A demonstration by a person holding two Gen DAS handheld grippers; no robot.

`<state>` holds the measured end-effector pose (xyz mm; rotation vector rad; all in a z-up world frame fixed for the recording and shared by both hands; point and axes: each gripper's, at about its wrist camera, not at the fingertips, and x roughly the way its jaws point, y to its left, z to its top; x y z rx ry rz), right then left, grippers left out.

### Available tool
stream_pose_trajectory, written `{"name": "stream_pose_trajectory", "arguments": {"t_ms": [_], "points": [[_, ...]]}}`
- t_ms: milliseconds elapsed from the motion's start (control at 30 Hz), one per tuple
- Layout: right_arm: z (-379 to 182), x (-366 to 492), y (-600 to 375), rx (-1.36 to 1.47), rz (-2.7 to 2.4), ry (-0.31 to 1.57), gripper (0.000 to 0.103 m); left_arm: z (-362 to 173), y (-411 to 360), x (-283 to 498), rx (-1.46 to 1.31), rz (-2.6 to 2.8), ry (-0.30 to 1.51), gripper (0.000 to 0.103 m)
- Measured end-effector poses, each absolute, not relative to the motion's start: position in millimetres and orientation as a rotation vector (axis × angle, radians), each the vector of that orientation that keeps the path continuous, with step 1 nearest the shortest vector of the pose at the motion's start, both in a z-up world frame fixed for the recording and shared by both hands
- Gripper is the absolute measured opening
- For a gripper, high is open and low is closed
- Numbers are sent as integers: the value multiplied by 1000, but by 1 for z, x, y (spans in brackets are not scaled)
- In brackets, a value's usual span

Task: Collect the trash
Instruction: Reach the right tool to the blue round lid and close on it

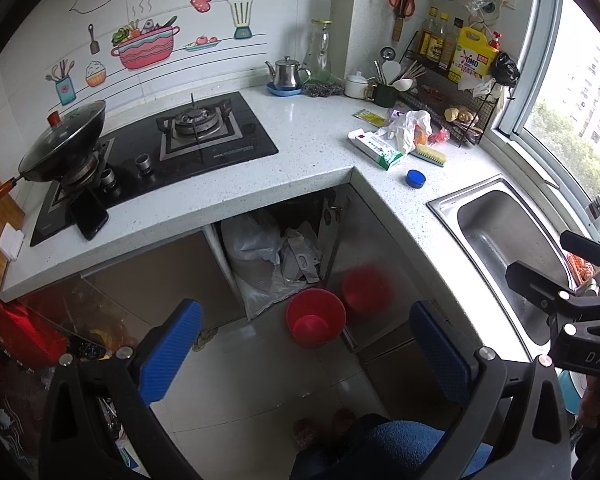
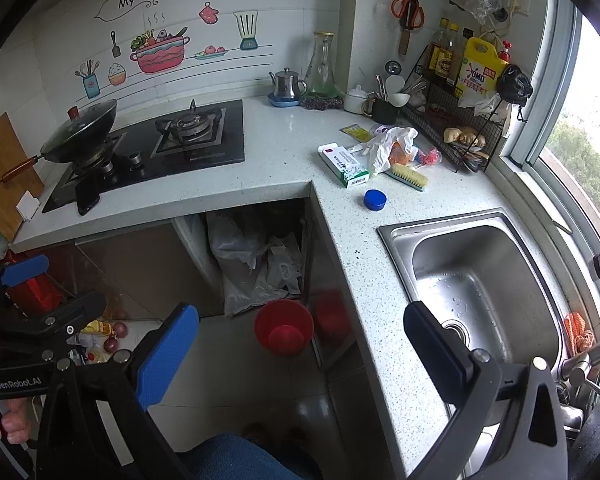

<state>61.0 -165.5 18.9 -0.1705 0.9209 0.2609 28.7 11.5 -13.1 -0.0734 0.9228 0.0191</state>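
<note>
While we hold both grippers up over the floor, the left gripper [image 1: 306, 350] has its blue fingers wide apart with nothing between them, and the right gripper [image 2: 300, 354] is spread wide and empty too.

We see the trash lying on the white counter [image 1: 300, 140] near the wire rack: a white and green box [image 1: 374, 148], a crumpled white bag [image 1: 406, 128] touching it, a yellow packet [image 1: 369, 117] behind them, and a blue cap [image 1: 416, 179] alone by the sink [image 2: 480, 272]. Something orange pokes out from under the bag, and we cannot tell what it is.

Down on the floor stands a red bin [image 1: 316, 322]. Behind it, the dark space under the counter hides most of some grey plastic bags [image 1: 260, 252]. A red blur beside the bin looks like its reflection in the shiny door.
</note>
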Motion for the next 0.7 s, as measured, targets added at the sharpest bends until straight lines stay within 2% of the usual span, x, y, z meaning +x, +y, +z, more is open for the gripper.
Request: {"name": "stream_pose_trajectory", "arguments": {"t_ms": [333,700], "points": [[20,119,-181,-164,240,911,102,-15,7,100,-68,-49,933,103],[-18,243,-205,-126,282,986,102,-42,-33,236,-19,-92,1013,103]]}}
